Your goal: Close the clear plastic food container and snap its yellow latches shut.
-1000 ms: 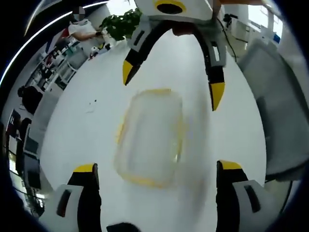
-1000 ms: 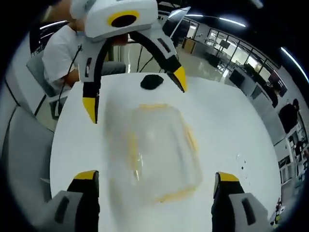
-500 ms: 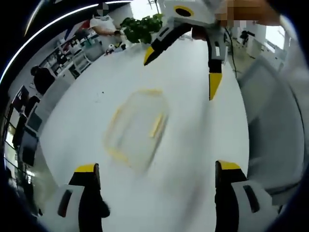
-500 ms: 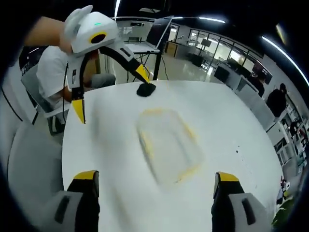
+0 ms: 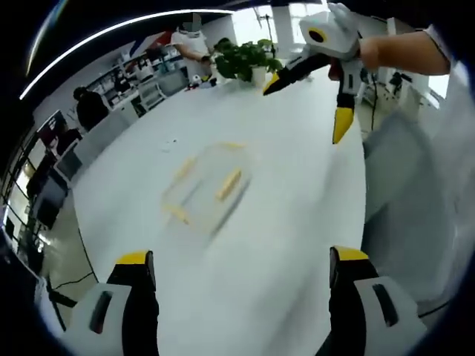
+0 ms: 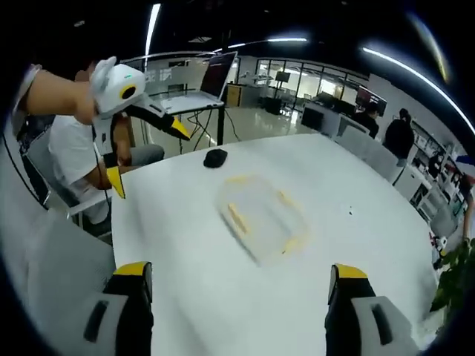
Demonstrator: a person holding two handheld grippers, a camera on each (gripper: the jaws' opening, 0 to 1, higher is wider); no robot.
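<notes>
— Where is the container lying?

— The clear plastic food container (image 5: 202, 190) is sitting flat on the white table (image 5: 282, 222), its yellow latches (image 5: 228, 184) showing along the edges (blurred; whether they are snapped cannot be told).

— And the tongs?

— The left gripper (image 5: 239, 261) is hovering with jaws wide apart, gripping nothing. The right gripper (image 6: 237, 276) is likewise spread and empty, well apart from the container. A black object (image 6: 215, 157) is resting on the table beyond it.
</notes>
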